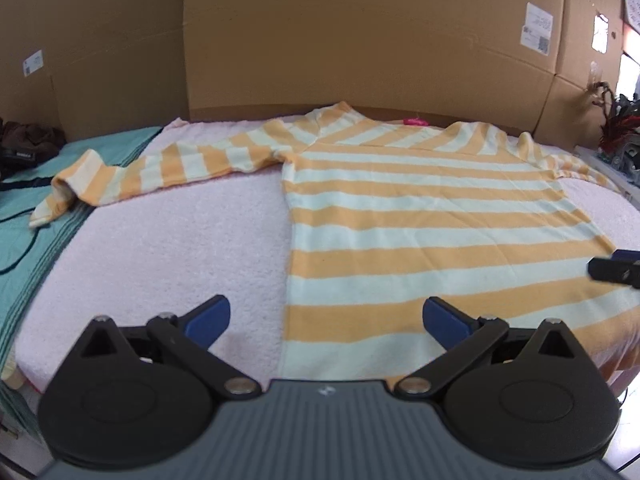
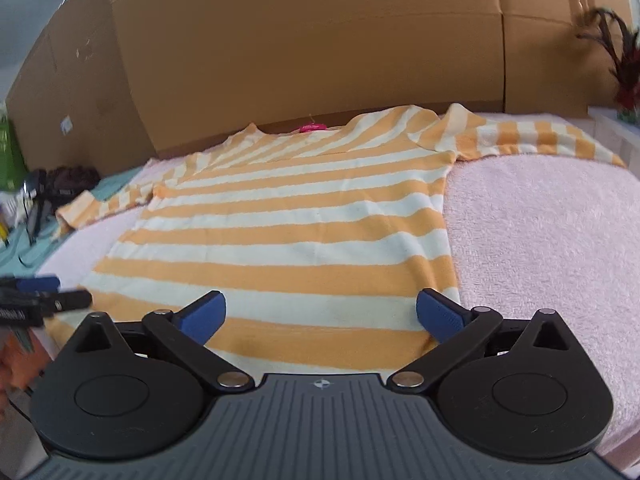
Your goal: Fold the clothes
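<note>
Behind, cardboard boxes (image 1: 360, 36) form a tall brown wall along the far edge of the work surface; white shipping labels (image 1: 538, 28) are stuck to them, print too small to read.

Pink fleece blanket (image 1: 160, 248): covers most of the surface, pile fluffy, bare on both sides of the garment.

Teal cloth (image 1: 24, 216): lies under and beside the blanket on the left, with a dark cable running across it.

Striped sweater (image 1: 420, 216): orange and cream horizontal bands, long sleeves, spread flat on the blanket, neckline toward the boxes, hem toward the cameras. Its one sleeve (image 1: 140, 168) stretches out to the left, the cuff folded over and lying on the teal cloth. Its other sleeve (image 2: 540, 136) extends to the right along the far edge of the blanket, somewhat rumpled at the shoulder.

Left gripper (image 1: 326, 320): hovers over the near left corner of the sweater's hem, jaws spread wide, blue pads (image 1: 210, 316) empty, one over blanket and one over sweater.

Right gripper (image 2: 320, 314): hovers over the near right part of the hem, jaws likewise wide apart, nothing between the blue pads (image 2: 438, 318). Each gripper's tip shows at the edge of the other's view.

Dark items (image 1: 24, 144): a heap at far left, blurred.

Feathery red and black ornament (image 2: 624, 64): stands at far right.

Small pink object (image 1: 414, 121): sits at the sweater's neckline, against the boxes; unidentifiable.
</note>
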A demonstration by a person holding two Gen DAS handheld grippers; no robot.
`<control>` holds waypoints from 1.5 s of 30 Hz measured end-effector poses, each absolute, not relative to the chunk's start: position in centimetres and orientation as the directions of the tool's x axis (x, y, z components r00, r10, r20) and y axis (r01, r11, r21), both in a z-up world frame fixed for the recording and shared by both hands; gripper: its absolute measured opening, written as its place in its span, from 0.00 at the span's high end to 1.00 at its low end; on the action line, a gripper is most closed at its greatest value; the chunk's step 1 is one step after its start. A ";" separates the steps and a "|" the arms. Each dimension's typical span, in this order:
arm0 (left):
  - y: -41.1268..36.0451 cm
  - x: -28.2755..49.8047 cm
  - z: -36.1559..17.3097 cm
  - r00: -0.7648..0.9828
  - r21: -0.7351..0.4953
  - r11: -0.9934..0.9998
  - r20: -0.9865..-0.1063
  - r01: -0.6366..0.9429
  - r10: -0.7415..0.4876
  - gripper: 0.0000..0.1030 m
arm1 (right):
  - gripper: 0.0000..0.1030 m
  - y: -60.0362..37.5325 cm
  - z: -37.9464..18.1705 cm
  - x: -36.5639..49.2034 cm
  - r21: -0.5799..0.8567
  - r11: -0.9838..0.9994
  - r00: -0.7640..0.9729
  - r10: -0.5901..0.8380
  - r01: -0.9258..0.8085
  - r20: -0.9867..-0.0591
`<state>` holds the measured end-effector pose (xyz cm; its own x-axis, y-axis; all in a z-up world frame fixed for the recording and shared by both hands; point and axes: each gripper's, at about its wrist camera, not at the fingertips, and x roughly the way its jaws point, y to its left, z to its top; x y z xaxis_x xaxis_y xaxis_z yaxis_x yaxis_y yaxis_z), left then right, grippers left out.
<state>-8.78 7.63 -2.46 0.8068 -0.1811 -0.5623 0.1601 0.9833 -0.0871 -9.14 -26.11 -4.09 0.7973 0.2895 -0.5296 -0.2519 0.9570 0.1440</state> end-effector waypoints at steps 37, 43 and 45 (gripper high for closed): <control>10.2 -7.3 3.8 0.741 -0.252 0.771 -0.222 0.584 -0.634 0.01 | 0.08 -31.1 -2.9 -4.4 0.203 0.977 0.868 0.152 -0.060 -0.473; 3.7 -1.8 1.2 0.835 -0.005 0.946 -0.467 0.325 -0.290 0.01 | 0.02 -27.7 -2.6 -2.2 0.304 0.928 0.814 0.342 -0.214 -0.469; 1.9 -0.3 0.4 0.841 0.096 0.966 -0.518 0.240 -0.157 0.01 | 0.02 -26.7 -3.2 -1.1 0.332 0.914 0.778 0.381 -0.235 -0.499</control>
